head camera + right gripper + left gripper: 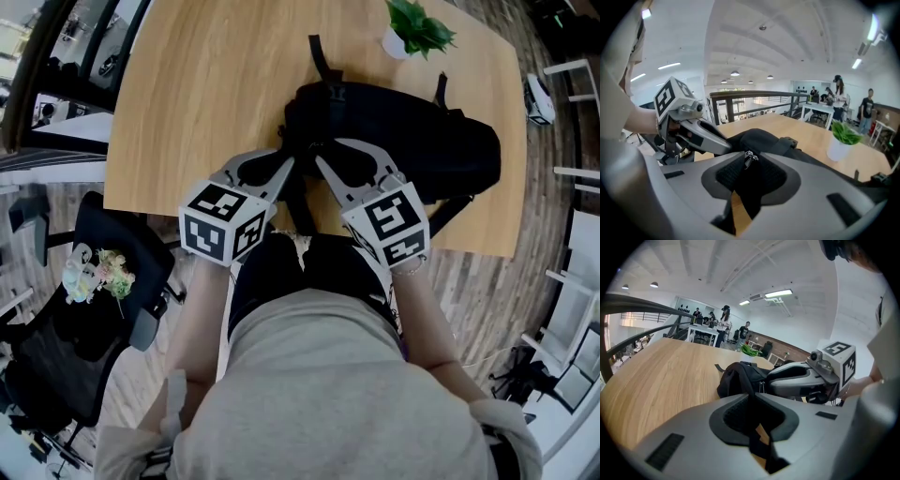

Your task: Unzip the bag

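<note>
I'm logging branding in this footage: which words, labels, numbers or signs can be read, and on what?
No readable text in any view.
Left marker cube, right marker cube: black-and-white square patterns only, no letters.
Black backpack: no logo or label visible.
White plant pot: blank.

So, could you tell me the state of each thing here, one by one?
Bag: lying on the table, no opening visible.
Left gripper: shut on a black strap of the bag.
Right gripper: shut on the zipper pull.
Zipper pull: pinched at the right gripper's tips.
Plant: standing upright.
</note>
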Demonstrator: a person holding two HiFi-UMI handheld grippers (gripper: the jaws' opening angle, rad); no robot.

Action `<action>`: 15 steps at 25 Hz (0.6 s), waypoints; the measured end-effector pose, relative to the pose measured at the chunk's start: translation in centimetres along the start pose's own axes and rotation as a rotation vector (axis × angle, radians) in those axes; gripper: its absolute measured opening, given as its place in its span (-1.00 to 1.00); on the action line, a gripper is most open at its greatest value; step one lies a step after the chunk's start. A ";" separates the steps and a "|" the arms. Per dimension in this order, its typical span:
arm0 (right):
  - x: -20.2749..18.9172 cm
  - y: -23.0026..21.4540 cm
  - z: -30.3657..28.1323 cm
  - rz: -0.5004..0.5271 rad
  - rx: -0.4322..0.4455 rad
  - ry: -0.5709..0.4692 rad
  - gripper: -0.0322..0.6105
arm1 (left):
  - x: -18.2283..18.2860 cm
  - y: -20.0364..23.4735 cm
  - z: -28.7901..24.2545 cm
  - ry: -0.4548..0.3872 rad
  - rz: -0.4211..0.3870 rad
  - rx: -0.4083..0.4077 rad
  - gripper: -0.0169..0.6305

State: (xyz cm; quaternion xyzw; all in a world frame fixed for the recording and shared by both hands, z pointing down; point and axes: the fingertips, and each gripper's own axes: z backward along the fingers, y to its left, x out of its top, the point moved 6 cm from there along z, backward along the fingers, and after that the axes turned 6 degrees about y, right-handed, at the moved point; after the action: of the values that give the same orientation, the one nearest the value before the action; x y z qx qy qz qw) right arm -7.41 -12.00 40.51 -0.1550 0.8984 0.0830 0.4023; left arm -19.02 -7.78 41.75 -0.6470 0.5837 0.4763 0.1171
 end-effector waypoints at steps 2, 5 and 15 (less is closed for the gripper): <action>-0.1 -0.2 -0.1 0.005 -0.021 0.009 -0.56 | 0.0 -0.1 0.0 0.002 0.001 -0.001 -0.80; -0.4 0.6 -0.7 0.102 -0.073 0.055 -0.43 | 0.0 -0.3 -0.1 0.004 0.002 -0.006 -0.80; -1.3 1.6 -2.6 0.280 -0.163 0.118 -0.44 | -0.3 -0.8 -0.1 0.008 0.005 -0.004 -0.83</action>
State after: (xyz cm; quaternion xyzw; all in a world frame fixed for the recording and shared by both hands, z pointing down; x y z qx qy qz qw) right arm -8.91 -10.89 43.26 -0.0649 0.9236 0.2014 0.3196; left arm -18.25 -7.38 41.68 -0.6477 0.5849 0.4750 0.1123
